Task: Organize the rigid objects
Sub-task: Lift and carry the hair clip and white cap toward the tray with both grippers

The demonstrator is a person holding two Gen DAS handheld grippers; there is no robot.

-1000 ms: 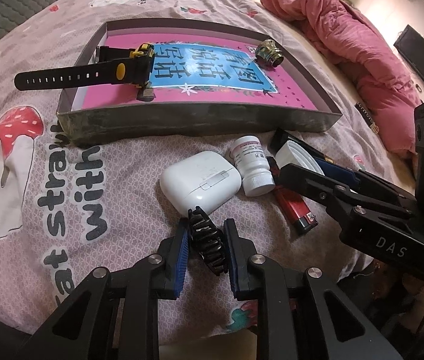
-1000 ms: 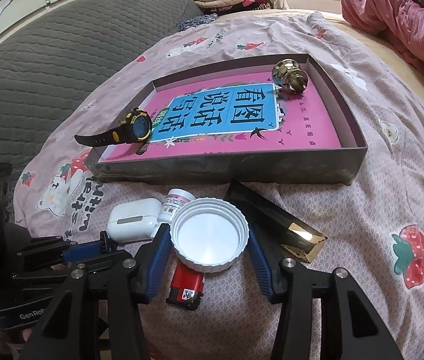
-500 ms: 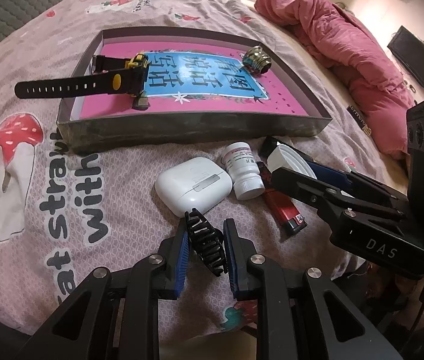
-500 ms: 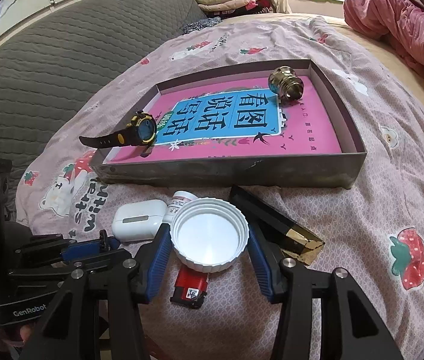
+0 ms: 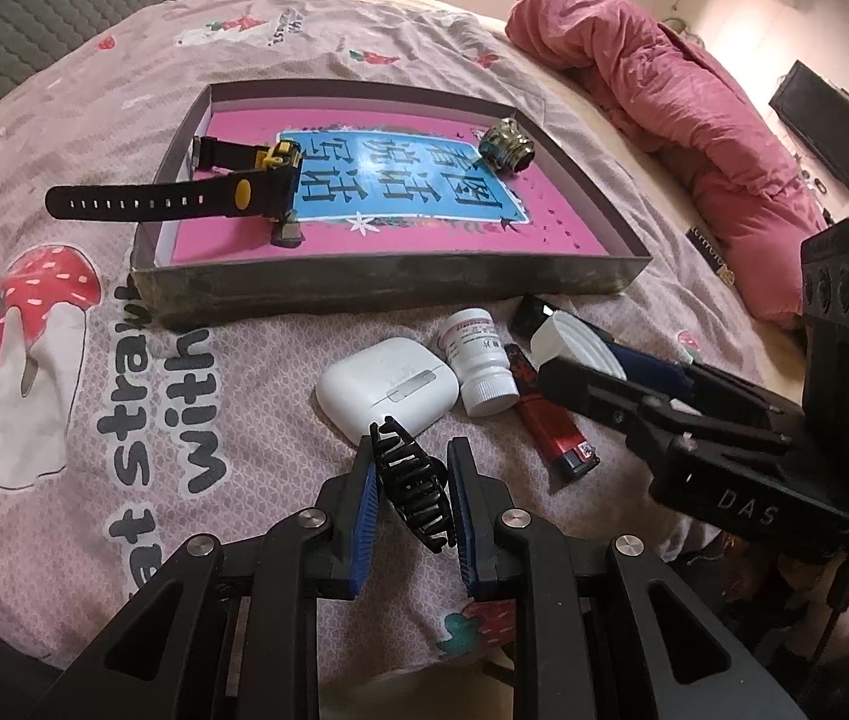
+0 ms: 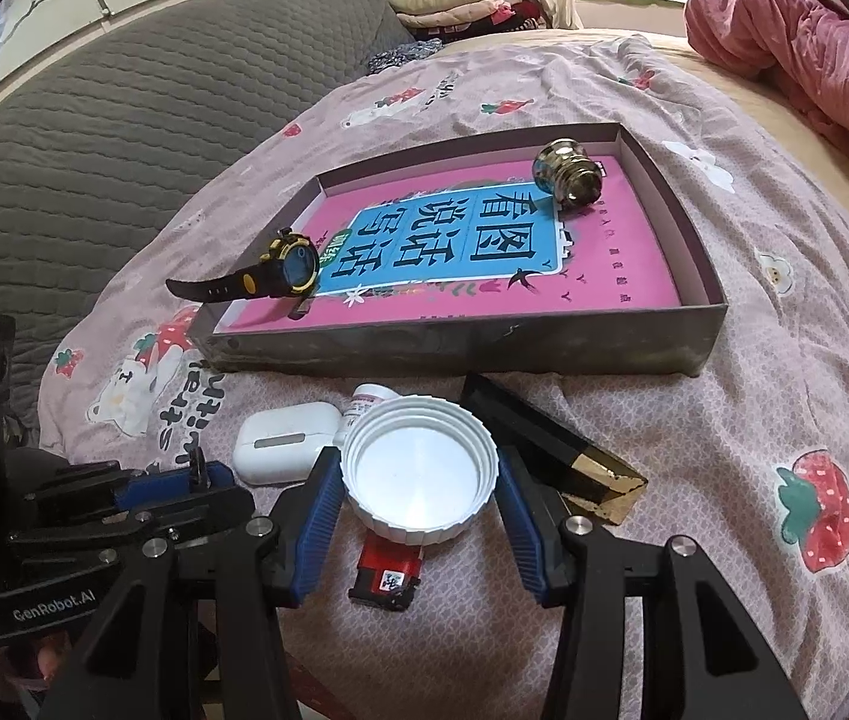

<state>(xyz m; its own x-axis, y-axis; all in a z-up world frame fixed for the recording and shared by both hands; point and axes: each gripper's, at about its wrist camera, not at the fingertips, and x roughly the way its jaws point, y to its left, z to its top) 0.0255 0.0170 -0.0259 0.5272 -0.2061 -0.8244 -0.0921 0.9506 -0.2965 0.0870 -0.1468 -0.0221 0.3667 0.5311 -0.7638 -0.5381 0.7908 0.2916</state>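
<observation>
Black hair claw is clenched in the left gripper, held just above the bed. Right gripper grasps a white jar lid by its rim, open side up. Below them on the strawberry-print sheet: white earbud case, small pill bottle touching it, red lighter & a black-gold box (partly hidden). Shallow grey box tray sits just beyond, w/ a pink book lining it; a yellow-black watch hangs over its left wall, metal knob at the far right corner.
</observation>
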